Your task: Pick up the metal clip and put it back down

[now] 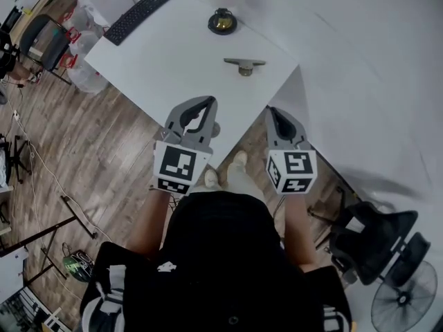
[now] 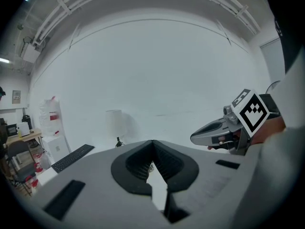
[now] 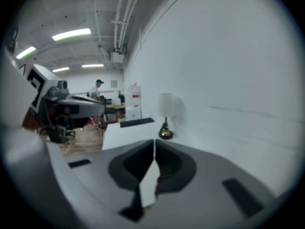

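Note:
The metal clip (image 1: 243,64) lies flat on the white table (image 1: 173,61), near its right corner, and neither gripper touches it. My left gripper (image 1: 206,101) hovers over the table's near edge, short of the clip and to its left. Its jaws meet at the tips with nothing between them (image 2: 153,142). Off the table's corner, below and to the right of the clip, my right gripper (image 1: 273,111) is shut and empty (image 3: 155,141). Each gripper shows in the other's view: the right gripper (image 2: 193,138) and the left gripper (image 3: 102,108).
A small lamp with a black and gold base (image 1: 222,21) stands behind the clip. A black keyboard (image 1: 142,12) lies at the table's far left. A white wall runs along the right. A black office chair (image 1: 377,244) and a fan (image 1: 405,303) stand on the floor at right.

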Motion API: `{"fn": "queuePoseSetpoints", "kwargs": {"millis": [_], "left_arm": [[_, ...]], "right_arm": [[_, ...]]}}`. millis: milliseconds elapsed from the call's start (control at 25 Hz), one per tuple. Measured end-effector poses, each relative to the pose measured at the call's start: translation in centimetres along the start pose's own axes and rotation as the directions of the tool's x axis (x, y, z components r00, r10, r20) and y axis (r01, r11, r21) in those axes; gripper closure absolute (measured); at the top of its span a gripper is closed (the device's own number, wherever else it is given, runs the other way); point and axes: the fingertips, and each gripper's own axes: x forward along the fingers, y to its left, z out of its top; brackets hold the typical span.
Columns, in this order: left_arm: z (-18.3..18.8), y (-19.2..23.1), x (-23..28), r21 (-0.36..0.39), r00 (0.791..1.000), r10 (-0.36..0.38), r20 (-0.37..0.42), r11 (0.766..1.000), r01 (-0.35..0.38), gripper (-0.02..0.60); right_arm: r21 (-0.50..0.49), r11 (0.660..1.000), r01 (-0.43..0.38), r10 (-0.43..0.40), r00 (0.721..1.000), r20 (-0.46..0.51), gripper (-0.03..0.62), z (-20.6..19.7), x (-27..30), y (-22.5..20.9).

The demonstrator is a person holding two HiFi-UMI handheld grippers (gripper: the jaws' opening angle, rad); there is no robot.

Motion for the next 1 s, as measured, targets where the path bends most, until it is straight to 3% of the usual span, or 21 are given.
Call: {"fn": "queuePoseSetpoints", "kwargs": {"millis": [360,560,840,1000], "left_arm": [[-0.2,1.3,4.7,-0.013,0.996,0.071,-0.048,0.997,-0.072,0.557],[-1.1,2.2,7.3,-0.052,0.99,0.111,-0.088,0.992,-0.116,0.557],[-3.0,3.1,9.5,-0.077,0.98,0.148,-0.136,0.984,-0.16,0.557],[-4.2,3.6,10.1,-0.099,0.972,0.167,-0.166,0.978,-0.185,0.557]], "right_arm": [[-0.022,0.994,-0.105,0.105,0.994,-0.029,0.559,0.5,5.2,-2.9],[-0.053,0.98,-0.192,0.185,0.976,-0.112,0.558,-0.7,8.8,-4.1],[-0.127,0.942,-0.311,0.266,0.922,-0.282,0.557,-4.5,13.2,-4.6],[-0.178,0.904,-0.39,0.298,0.871,-0.391,0.557,-7.1,15.5,-4.3]]}}
